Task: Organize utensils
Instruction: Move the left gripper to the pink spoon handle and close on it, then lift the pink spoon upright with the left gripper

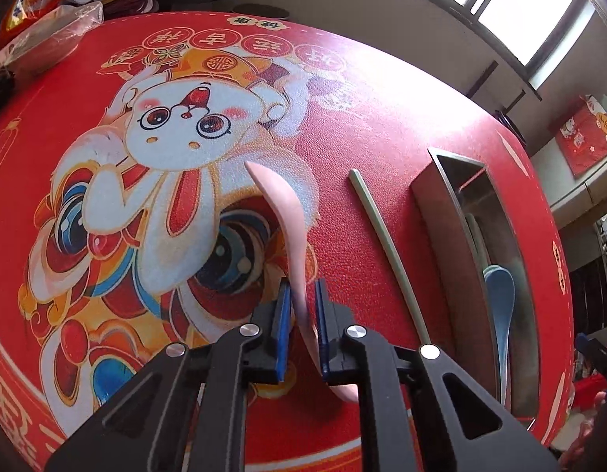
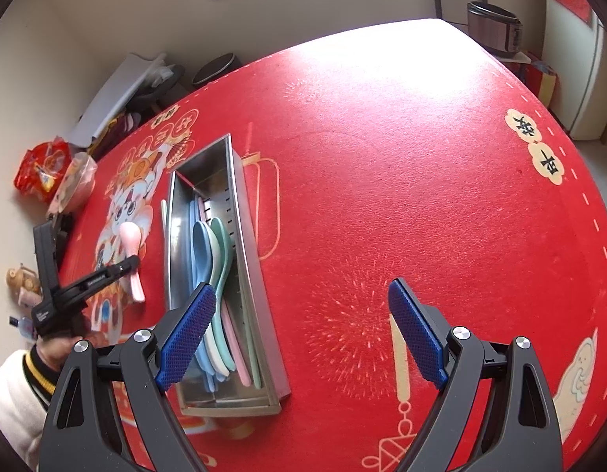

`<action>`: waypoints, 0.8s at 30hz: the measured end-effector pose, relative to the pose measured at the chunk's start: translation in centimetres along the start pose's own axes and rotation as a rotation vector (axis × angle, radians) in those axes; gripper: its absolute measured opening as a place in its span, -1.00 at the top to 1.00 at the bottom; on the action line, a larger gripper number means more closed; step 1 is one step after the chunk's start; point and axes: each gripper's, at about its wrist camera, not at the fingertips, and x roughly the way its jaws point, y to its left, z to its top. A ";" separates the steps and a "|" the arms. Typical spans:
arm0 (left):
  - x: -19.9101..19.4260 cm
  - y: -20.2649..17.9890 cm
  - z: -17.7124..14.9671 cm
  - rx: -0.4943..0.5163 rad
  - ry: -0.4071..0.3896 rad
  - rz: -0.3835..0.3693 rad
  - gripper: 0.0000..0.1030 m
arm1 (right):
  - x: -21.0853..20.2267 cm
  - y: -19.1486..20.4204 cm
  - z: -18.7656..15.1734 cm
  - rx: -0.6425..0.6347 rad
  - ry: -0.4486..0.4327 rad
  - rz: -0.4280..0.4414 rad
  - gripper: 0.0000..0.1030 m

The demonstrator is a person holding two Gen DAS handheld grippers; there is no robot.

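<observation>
A pink spoon [image 1: 282, 200] runs lengthwise between the blue pads of my left gripper [image 1: 303, 281], which is shut on its handle over the rabbit print. From the right wrist view the same spoon [image 2: 129, 238] shows in the left gripper [image 2: 126, 265], just left of the steel tray [image 2: 260, 314]. A pale green chopstick [image 1: 386, 251] lies on the cloth between the spoon and the tray [image 1: 445, 228]. In the tray lie several pastel spoons [image 2: 215, 251], one of them blue [image 1: 498, 295]. My right gripper [image 2: 301, 287] stands wide open and holds nothing, its left pad over the tray's near end.
A red printed cloth [image 2: 421, 196] covers the round table. Snack bags [image 2: 40, 169] and a plastic bag [image 1: 56, 27] crowd the far left edge. A cooker [image 2: 494, 35] stands beyond the table at back right. A white sleeve [image 2: 12, 401] is at lower left.
</observation>
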 end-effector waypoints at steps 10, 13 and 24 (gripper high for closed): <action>-0.4 -1.6 -2.2 0.085 -0.010 0.064 0.79 | 0.1 -0.1 -0.3 0.009 -0.003 0.007 -0.68; -0.6 -1.2 -2.3 0.040 -0.008 0.053 0.86 | 0.0 0.0 -0.5 0.010 -0.003 0.009 -0.68; -5.0 0.8 -3.8 -0.018 -0.056 0.019 0.88 | 0.0 2.4 -0.5 -0.009 -0.017 0.047 -0.68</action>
